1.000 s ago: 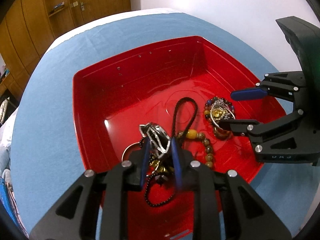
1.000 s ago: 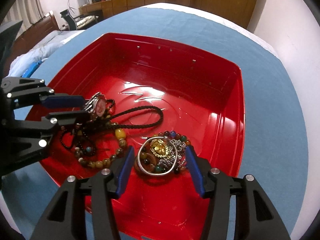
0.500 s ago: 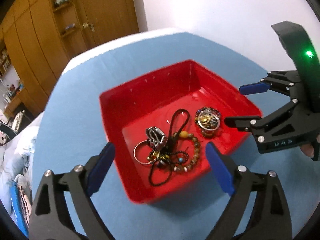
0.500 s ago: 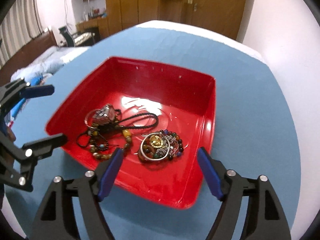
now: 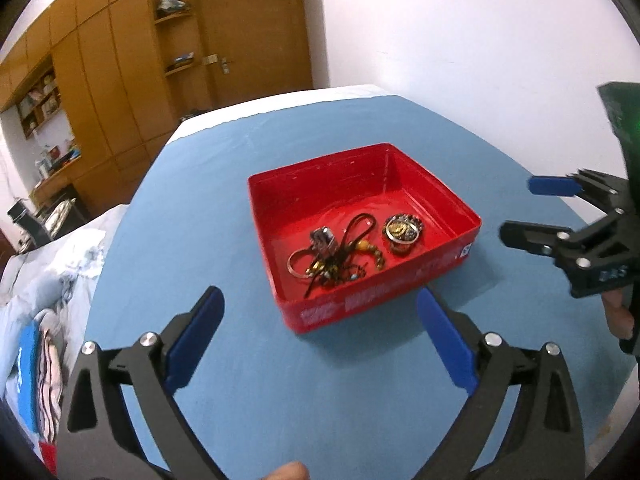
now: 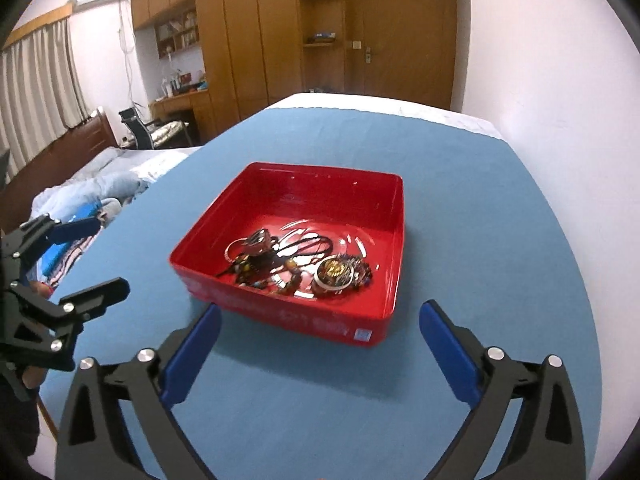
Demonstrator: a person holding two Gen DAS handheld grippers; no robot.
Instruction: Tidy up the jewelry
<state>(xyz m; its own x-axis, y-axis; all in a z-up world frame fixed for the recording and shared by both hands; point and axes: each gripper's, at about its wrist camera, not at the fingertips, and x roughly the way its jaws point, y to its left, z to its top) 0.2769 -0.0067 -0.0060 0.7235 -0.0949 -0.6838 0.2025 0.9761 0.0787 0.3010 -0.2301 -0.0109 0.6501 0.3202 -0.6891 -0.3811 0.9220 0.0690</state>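
A red box point(image 5: 264, 220) point(image 6: 394, 280) sits on the blue tablecloth. It holds a tangle of black cord, beads and a silver piece point(image 5: 332, 256) point(image 6: 264, 260) and a ring with a beaded bracelet point(image 5: 402, 230) point(image 6: 340, 272). My left gripper point(image 5: 320, 328) is open and empty, pulled back above the cloth in front of the box; it also shows in the right wrist view point(image 6: 80, 256). My right gripper point(image 6: 320, 332) is open and empty, also back from the box; it also shows in the left wrist view point(image 5: 536, 208).
The round table with the blue cloth point(image 5: 200, 200) stands by a white wall point(image 5: 460, 40). A bed with bedding point(image 6: 100, 184) lies to the left. Wooden wardrobes and a door point(image 6: 360, 40) stand behind.
My left gripper let go of the jewelry tangle and opened. Both grippers drew back and up from the box, which now looks smaller.
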